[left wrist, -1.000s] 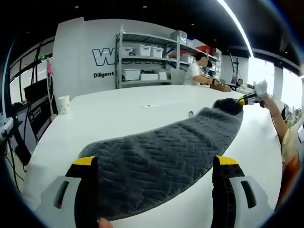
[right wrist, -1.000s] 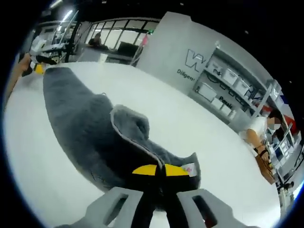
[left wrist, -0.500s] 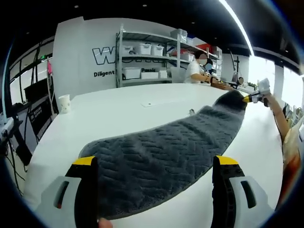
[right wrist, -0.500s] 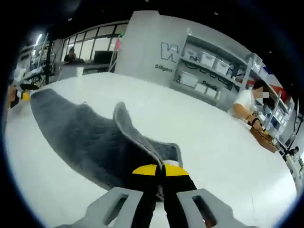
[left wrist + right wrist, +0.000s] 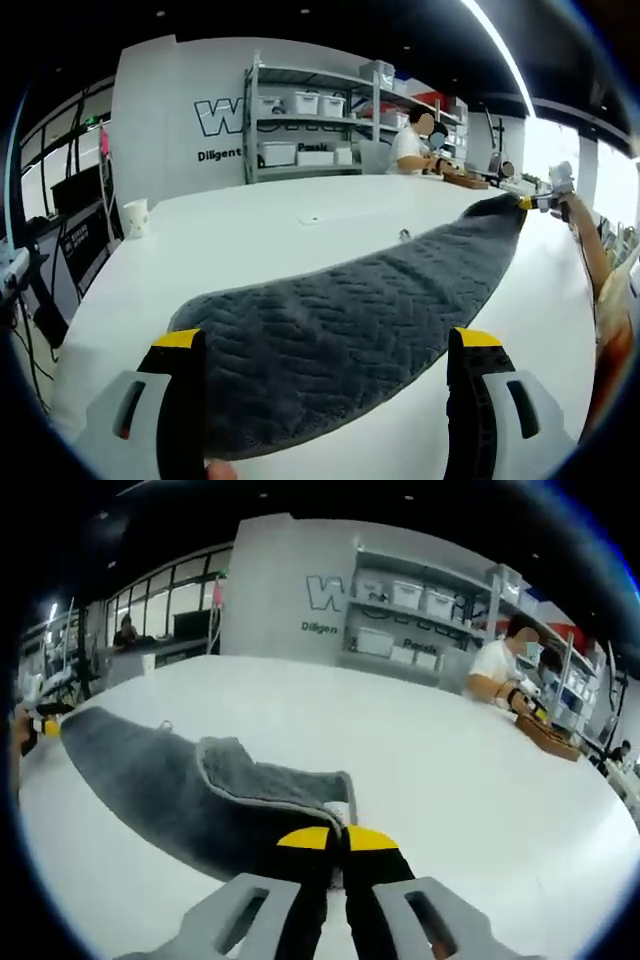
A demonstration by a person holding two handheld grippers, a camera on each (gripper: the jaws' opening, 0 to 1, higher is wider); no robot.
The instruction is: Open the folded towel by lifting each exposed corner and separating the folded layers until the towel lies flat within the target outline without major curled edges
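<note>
Grey towel [image 5: 350, 330] of thick terry pile, ribbed in a herringbone weave and edged with a paler hem, lies stretched in a long band across the smooth white table [image 5: 250, 235], its near end between the wide-apart yellow-tipped jaws of the left gripper [image 5: 328, 345], which holds nothing and seems to hover just above the cloth. At the far end the right gripper [image 5: 336, 837] has its jaws pinched together on a corner of the towel [image 5: 180, 790], raised a little off the table, so that a flap [image 5: 265, 780] of the top layer stands up and curls back, showing the soft underside and the rounded hem; I judge the corner is held this way to peel the upper layer away from the one beneath. In the left gripper view the same right gripper [image 5: 535, 202] shows small at the towel's far tip, with the person's forearm behind it. No target outline can be made out on the table. A white paper cup [image 5: 135, 218] stands well apart near the table's edge, and metal shelving with white bins [image 5: 310, 125] lines the back wall.
</note>
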